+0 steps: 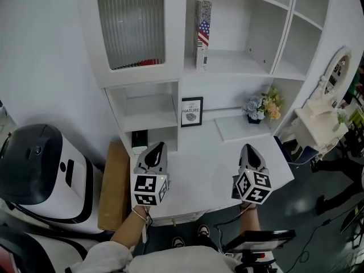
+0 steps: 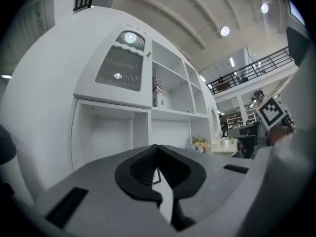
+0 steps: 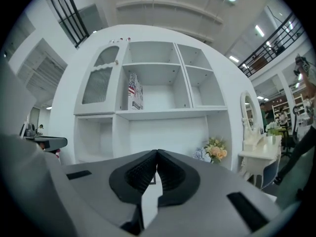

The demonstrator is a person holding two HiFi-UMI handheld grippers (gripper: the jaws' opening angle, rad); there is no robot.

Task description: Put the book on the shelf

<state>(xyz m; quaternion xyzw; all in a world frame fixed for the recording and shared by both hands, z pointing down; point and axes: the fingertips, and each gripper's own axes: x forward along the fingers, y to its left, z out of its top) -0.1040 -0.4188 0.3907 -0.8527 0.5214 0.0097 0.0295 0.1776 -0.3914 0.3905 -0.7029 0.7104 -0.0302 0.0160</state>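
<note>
Book (image 1: 203, 34): tall, thin, flag print on its cover, standing upright at the left end of the shelf (image 1: 239, 64). Left claw (image 1: 159, 147) and right claw (image 1: 248, 148) both clenched empty over the counter (image 1: 210, 172), well below the book.

The left grey two-jaw gripper (image 1: 157, 147), topped by a black-and-white marker cube (image 1: 150, 190), pointed level and forward, its dark jaws pressed together with nothing between them. The right grey two-jaw gripper (image 1: 248, 148) was held beside it, well apart, pointing the same way, its jaws likewise closed and empty. The left wrist (image 1: 140, 214) emerged from a white sleeve (image 1: 108, 256); the right wrist (image 1: 247, 209) showed just below its own cube.
</note>
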